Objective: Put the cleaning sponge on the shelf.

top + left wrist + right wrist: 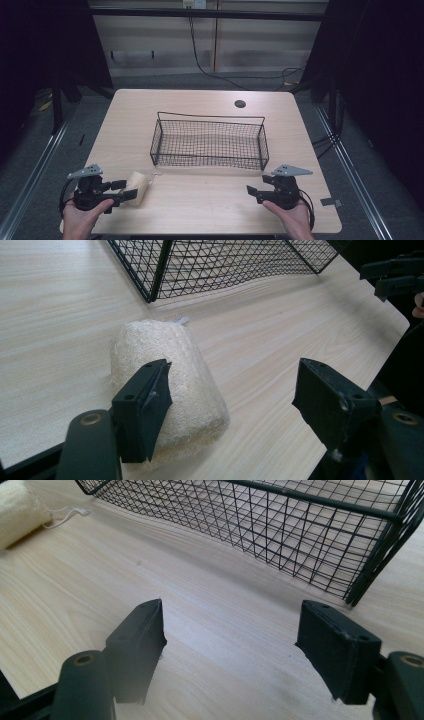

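A pale loofah sponge (139,185) with a small string loop lies on the wooden table (200,205) at the front left. My left gripper (123,190) is open right at its near end. In the left gripper view the loofah sponge (150,345) sits against the left jaw, while the right jaw stands well apart from it over bare wood; my left gripper (232,390) presses on nothing. My right gripper (253,193) is open at the front right, and in its own view my right gripper (230,635) has only tabletop between the jaws. The loofah sponge (17,512) lies far off there.
A black wire basket (210,118) stands in the middle of the table with nothing inside; the same wire basket (220,265) (280,525) lies ahead of both grippers. A round cable hole (240,104) sits behind it. Dark frames and floor rails flank the table.
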### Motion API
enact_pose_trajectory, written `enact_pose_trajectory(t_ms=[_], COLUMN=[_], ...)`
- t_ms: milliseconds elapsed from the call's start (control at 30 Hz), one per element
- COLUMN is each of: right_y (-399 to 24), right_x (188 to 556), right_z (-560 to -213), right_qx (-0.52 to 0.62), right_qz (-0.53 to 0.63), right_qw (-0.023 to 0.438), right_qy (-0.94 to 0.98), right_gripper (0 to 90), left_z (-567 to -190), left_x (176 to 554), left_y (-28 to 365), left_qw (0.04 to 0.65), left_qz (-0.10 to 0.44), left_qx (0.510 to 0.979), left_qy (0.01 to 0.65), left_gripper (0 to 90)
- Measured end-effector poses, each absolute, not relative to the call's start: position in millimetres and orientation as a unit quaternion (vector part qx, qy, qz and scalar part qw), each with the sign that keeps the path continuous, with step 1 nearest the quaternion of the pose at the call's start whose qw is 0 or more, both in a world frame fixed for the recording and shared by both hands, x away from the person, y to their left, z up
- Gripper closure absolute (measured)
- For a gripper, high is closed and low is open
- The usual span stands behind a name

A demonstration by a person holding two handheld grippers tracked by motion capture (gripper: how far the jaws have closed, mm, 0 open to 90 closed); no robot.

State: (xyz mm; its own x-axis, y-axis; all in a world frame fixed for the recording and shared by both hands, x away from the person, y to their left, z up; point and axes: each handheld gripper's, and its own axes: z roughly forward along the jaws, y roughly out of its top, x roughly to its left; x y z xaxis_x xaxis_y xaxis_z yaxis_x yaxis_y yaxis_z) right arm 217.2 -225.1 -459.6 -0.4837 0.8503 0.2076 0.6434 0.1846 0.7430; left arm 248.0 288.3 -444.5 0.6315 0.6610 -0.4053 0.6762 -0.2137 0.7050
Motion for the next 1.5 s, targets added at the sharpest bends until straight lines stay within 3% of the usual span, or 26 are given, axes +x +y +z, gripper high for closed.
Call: enact_pose_trajectory(t_ms=[833,1133,1333,1500], right_y=[-221,-220,-218,-217], right_x=[214,215,215,216], right_z=[-459,-460,-459,-460], right_qx=[0.482,0.481,0.474,0.474], right_qz=[0.405,0.405,0.410,0.408], right_qw=[0.109,0.103,0.102,0.098], right_qy=[0.769,0.770,0.772,0.774], right_gripper=[24.9,24.9,25.1,24.8], left_z=[-414,-407,-404,-401], left_x=[248,257,263,273], left_y=[284,276,277,274], left_qw=[0.434,0.367,0.347,0.284], left_qz=[-0.025,-0.028,-0.024,-0.054], left_qx=[0.793,0.822,0.820,0.836], left_qy=[0.426,0.436,0.453,0.466], left_gripper=[33.5,34.9,29.4,29.0])
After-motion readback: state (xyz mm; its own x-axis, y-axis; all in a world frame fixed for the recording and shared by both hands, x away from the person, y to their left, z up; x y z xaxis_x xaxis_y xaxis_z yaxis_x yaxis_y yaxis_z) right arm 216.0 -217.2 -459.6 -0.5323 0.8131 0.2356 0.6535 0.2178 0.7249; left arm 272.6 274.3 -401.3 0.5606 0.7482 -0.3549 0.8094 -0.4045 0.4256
